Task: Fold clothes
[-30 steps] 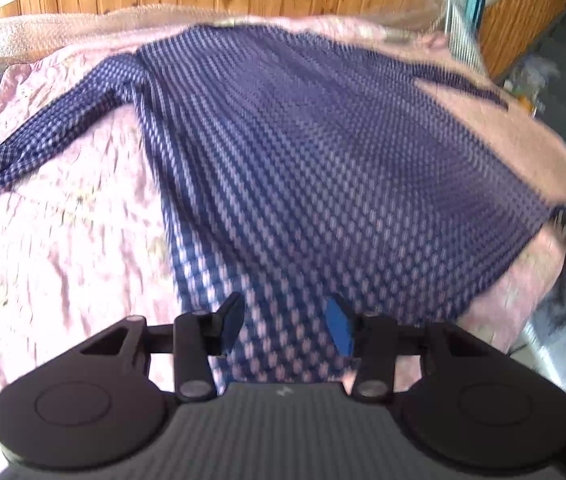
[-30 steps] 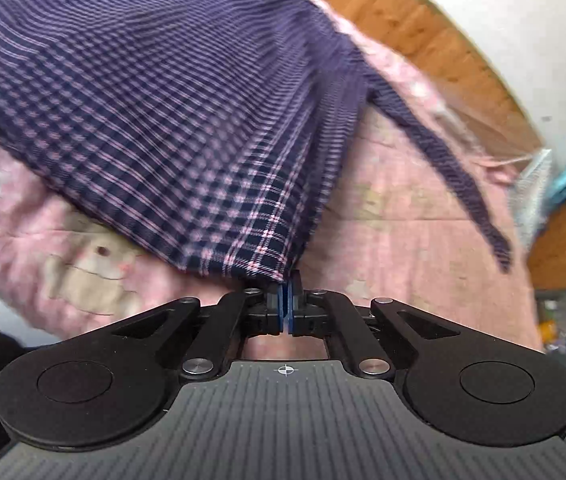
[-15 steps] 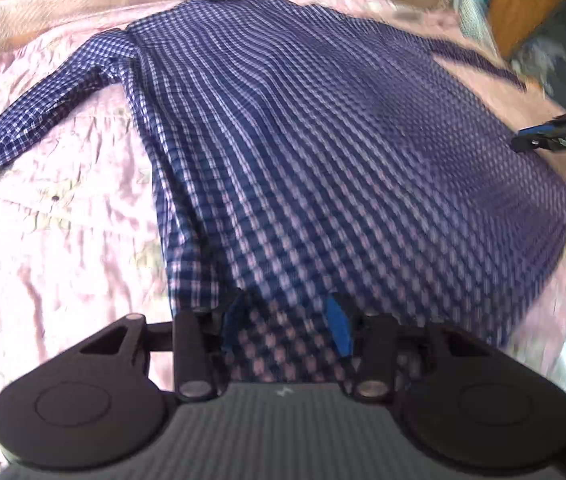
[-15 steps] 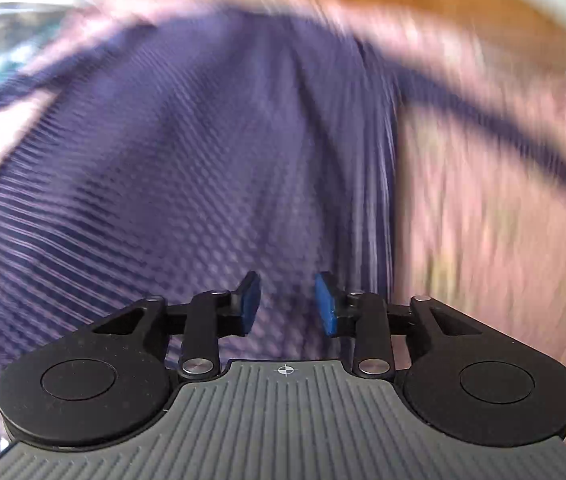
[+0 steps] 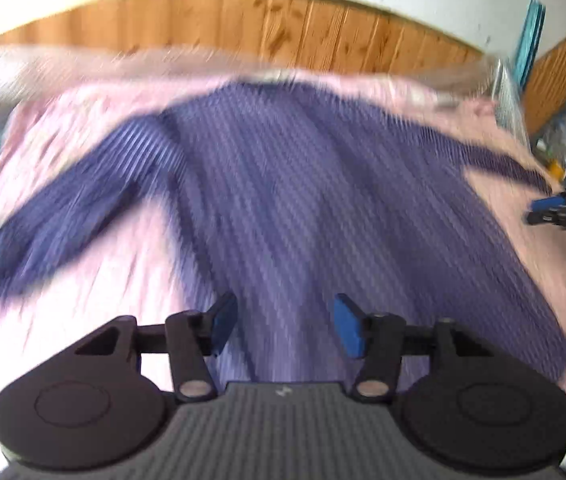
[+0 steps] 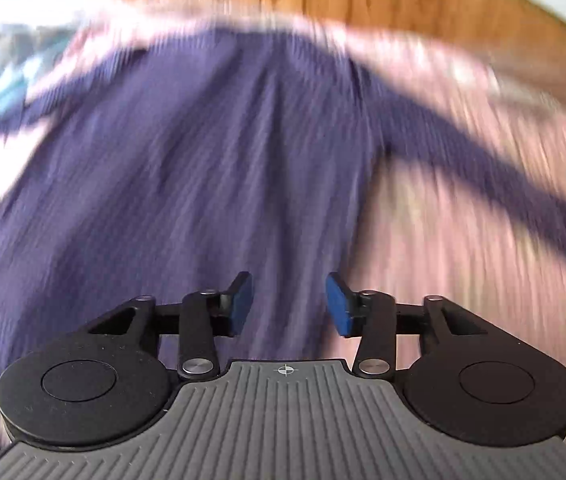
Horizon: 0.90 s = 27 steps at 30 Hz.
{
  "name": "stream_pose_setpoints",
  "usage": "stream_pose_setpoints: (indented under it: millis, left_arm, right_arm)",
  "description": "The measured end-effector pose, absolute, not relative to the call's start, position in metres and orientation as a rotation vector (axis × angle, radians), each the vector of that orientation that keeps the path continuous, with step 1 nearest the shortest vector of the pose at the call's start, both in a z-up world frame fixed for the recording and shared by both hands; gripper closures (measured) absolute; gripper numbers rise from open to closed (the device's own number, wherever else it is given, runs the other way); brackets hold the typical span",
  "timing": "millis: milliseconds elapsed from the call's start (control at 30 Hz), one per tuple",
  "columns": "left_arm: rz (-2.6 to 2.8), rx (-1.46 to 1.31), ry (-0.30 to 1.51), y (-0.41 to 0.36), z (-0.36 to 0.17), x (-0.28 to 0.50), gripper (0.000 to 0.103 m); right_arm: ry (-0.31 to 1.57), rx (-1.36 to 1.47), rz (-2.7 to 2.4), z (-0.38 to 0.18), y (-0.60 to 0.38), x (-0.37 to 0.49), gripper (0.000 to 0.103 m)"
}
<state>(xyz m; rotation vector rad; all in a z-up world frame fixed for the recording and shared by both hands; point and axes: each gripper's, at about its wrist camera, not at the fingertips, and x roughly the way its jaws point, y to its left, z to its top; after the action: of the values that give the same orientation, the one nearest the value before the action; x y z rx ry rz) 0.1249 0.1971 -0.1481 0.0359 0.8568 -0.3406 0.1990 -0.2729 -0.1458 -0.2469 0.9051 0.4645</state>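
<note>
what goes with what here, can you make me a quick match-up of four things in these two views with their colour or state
Things:
1. shirt
2. bed cover
3. left gripper
4. wall panelling

Colour or state:
a. orange-brown wood
b. pink
c. open, holding nothing
d. dark blue check, spread flat with sleeves out

Pairs: 1-d, 2-b, 3-c, 4-a

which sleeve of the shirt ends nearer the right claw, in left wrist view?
The sleeve stretched toward the right edge; its cuff ends just by the right claw. The other sleeve trails far left.
</note>
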Motion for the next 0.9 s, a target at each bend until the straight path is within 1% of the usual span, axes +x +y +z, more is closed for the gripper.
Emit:
stream_pose_setpoints:
  millis: [33,100,200,233,267,300,367,400,433,467,500,533,567,633,700,767,833,900]
  left_arm:
    - [-0.344,0.056,0.846,0.186,-0.154,0.154,0.049]
    - [-0.326,0.093,0.883,0.171,-0.176,0.202,0.049]
    - [-0.256,0.161,1.008,0.170,-0.216,0.234,0.054]
    - [-0.240,0.177,1.035,0.172,-0.225,0.239,0.053]
    - [-0.244,0.175,1.026,0.182,-0.226,0.232,0.049]
    - [-0.240,0.175,1.026,0.191,-0.226,0.226,0.049]
    - [-0.189,0.177,1.076,0.210,-0.221,0.217,0.049]
    - [-0.168,0.175,1.104,0.217,-0.218,0.216,0.049]
    - [-0.146,0.173,1.131,0.225,-0.214,0.215,0.048]
    - [-0.131,0.167,1.141,0.232,-0.207,0.215,0.057]
    - [-0.129,0.154,1.107,0.236,-0.193,0.221,0.058]
    - [-0.131,0.139,1.068,0.239,-0.180,0.229,0.056]
    - [-0.144,0.120,1.017,0.239,-0.169,0.247,0.050]
    - [-0.172,0.104,0.952,0.233,-0.159,0.295,0.044]
    - [-0.194,0.106,0.916,0.224,-0.160,0.351,0.044]
    - [-0.170,0.140,0.925,0.214,-0.175,0.403,0.050]
    - [-0.127,0.161,0.952,0.213,-0.189,0.441,0.053]
    - [-0.073,0.161,0.997,0.228,-0.205,0.457,0.054]
  right_arm:
    - [0.872,-0.241,0.478,-0.148,-0.260,0.231,0.054]
    - [0.845,-0.241,0.505,-0.163,-0.233,0.287,0.054]
    - [0.908,-0.280,0.551,-0.204,-0.225,0.344,0.054]
    - [0.912,-0.290,0.578,-0.215,-0.236,0.349,0.053]
    - [0.913,-0.300,0.606,-0.226,-0.248,0.353,0.050]
    - [0.899,-0.316,0.639,-0.227,-0.266,0.350,0.050]
    - [0.932,-0.358,0.646,-0.223,-0.302,0.343,0.050]
    - [0.968,-0.363,0.638,-0.220,-0.315,0.342,0.046]
    - [1.004,-0.369,0.630,-0.216,-0.328,0.341,0.044]
    - [1.040,-0.374,0.621,-0.212,-0.340,0.340,0.047]
    - [1.069,-0.383,0.615,-0.208,-0.351,0.340,0.050]
    - [1.052,-0.417,0.622,-0.199,-0.352,0.346,0.051]
    - [1.012,-0.433,0.626,-0.188,-0.346,0.354,0.051]
    - [0.925,-0.409,0.648,-0.166,-0.323,0.382,0.051]
    - [0.839,-0.348,0.681,-0.150,-0.287,0.421,0.052]
    - [0.803,-0.271,0.687,-0.151,-0.249,0.467,0.052]
    - [0.811,-0.242,0.676,-0.163,-0.220,0.505,0.052]
    - [0.866,-0.290,0.652,-0.189,-0.208,0.525,0.054]
